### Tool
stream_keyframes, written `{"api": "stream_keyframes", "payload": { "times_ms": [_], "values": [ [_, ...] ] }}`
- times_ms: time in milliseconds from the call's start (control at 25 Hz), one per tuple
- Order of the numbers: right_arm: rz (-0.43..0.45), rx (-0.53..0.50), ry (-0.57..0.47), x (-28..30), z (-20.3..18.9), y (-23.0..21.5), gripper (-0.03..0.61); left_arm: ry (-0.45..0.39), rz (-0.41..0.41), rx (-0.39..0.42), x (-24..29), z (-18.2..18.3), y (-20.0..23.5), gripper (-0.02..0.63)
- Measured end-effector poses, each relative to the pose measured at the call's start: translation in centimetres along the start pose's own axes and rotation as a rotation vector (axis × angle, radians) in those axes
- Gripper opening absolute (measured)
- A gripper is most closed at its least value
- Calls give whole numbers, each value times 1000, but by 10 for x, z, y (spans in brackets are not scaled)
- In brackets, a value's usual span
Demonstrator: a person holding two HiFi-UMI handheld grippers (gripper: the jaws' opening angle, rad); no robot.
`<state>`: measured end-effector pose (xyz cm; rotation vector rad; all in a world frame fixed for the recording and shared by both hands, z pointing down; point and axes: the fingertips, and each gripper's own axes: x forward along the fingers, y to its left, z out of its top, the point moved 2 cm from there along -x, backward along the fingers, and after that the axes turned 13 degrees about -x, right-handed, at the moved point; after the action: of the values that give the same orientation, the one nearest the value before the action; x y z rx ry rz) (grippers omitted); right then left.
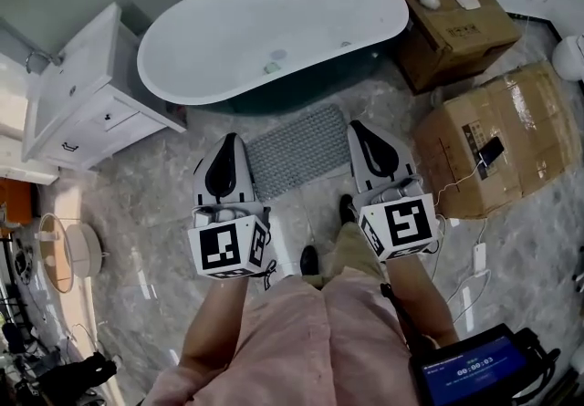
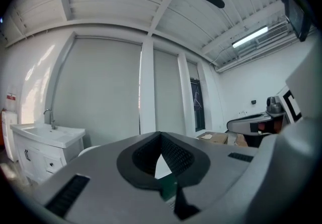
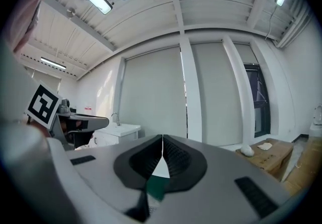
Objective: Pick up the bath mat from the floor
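Observation:
A grey knobbly bath mat [image 1: 297, 150] lies flat on the marble floor in front of the white bathtub [image 1: 274, 35]. My left gripper [image 1: 232, 141] hangs high above the mat's left edge, my right gripper [image 1: 356, 128] above its right edge. Both are shut and hold nothing. In the left gripper view the jaws [image 2: 161, 140] meet at the tips and point level towards the wall. The right gripper view shows its jaws [image 3: 162, 142] closed too, aimed the same way. The mat is out of sight in both gripper views.
A white vanity cabinet [image 1: 87, 98] stands left of the tub. Two cardboard boxes [image 1: 456, 26] [image 1: 497, 140] sit at the right, with a cable trailing on the floor. A round basket [image 1: 68, 254] is at the far left. My shoes [image 1: 310, 258] stand just behind the mat.

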<state>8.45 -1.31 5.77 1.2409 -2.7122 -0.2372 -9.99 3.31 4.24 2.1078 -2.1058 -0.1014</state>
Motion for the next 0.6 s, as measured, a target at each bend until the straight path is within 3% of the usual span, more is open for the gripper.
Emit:
{"api": "stream_keyframes", "payload": {
  "times_ms": [280,600],
  "values": [
    [61,27,20,43,-28,-59,17,32,62,34,58,-8,-16,25],
    [144,48,-7,90,-38,-111,17,7,169,57,103,7,-30,25]
  ]
}}
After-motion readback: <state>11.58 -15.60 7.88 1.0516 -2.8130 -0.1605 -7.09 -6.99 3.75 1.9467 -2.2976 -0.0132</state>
